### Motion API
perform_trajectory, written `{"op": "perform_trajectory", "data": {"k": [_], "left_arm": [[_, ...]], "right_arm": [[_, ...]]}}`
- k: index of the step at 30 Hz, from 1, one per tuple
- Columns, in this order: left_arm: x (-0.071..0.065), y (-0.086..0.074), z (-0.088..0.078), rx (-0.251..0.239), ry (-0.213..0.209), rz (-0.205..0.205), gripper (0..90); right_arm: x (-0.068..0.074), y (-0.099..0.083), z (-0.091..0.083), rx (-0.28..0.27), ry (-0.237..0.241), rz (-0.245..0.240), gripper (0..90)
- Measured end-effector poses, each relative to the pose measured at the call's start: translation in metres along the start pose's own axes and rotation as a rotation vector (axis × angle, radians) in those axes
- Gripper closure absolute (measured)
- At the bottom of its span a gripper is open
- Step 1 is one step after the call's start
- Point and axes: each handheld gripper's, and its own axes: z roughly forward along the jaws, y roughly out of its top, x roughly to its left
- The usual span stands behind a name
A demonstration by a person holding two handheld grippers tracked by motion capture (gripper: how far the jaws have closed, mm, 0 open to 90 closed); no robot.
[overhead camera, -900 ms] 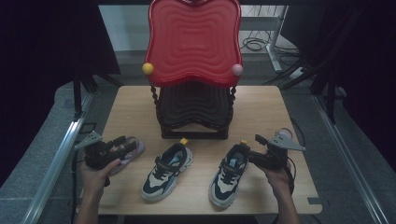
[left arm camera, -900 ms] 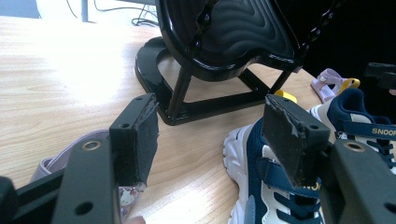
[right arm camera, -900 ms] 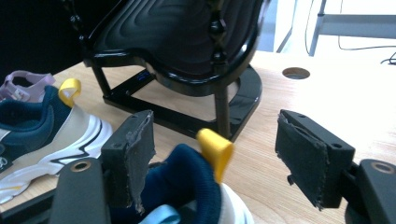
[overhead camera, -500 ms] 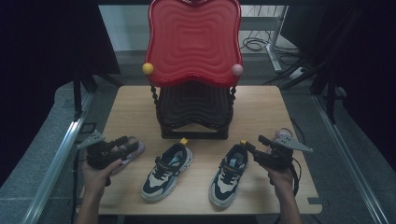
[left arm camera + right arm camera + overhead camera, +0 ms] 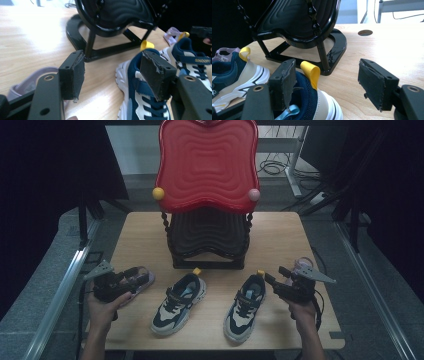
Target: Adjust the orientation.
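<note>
A: What's on the table (image 5: pixel 135 227)?
B: A black rack (image 5: pixel 207 240) with a red tray (image 5: pixel 207 162) on top; two sneakers in front.
A: And the grippers?
B: Left gripper (image 5: pixel 132 272) is released beside the left sneaker (image 5: pixel 179 302). Right gripper (image 5: pixel 267 279) is released too, at the right sneaker's (image 5: pixel 245 306) heel.

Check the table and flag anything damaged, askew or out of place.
The rubber pads on the right gripper are frayed and torn at the edges, and the left gripper pads are chipped too. The two sneakers, left sneaker and right sneaker, stand upright, roughly parallel. Nothing is spilled.
</note>
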Motion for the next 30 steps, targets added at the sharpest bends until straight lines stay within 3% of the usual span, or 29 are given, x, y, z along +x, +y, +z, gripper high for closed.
{"op": "perform_trajectory", "data": {"k": [3, 7, 11, 15, 18, 22, 30], "left_arm": [[-0.001, 0.000, 0.000, 0.010, -0.019, 0.000, 37.6], [-0.002, 0.002, -0.001, 0.037, -0.026, 0.009, 40.9], [-0.002, 0.002, -0.002, 0.033, -0.036, 0.007, 42.7], [-0.002, 0.002, -0.003, 0.039, -0.018, 0.021, 57.1], [-0.004, 0.002, -0.003, 0.052, -0.035, 0.037, 70.3], [-0.008, 0.002, 0.000, 0.082, -0.036, 0.084, 82.6], [-0.012, 0.002, 0.001, 0.106, -0.050, 0.102, 88.4]], "right_arm": [[0.001, 0.000, 0.000, 0.002, -0.004, -0.006, 31.6], [0.000, -0.002, 0.002, -0.023, 0.021, 0.032, 32.0], [0.000, -0.003, 0.002, -0.026, 0.002, 0.022, 31.9], [0.000, -0.004, 0.003, -0.021, -0.003, 0.037, 33.2], [-0.002, -0.005, 0.005, -0.028, 0.042, 0.094, 33.7], [0.001, -0.007, 0.006, -0.026, 0.026, 0.070, 33.5], [0.004, -0.008, 0.007, -0.032, 0.035, 0.073, 33.4]]}}
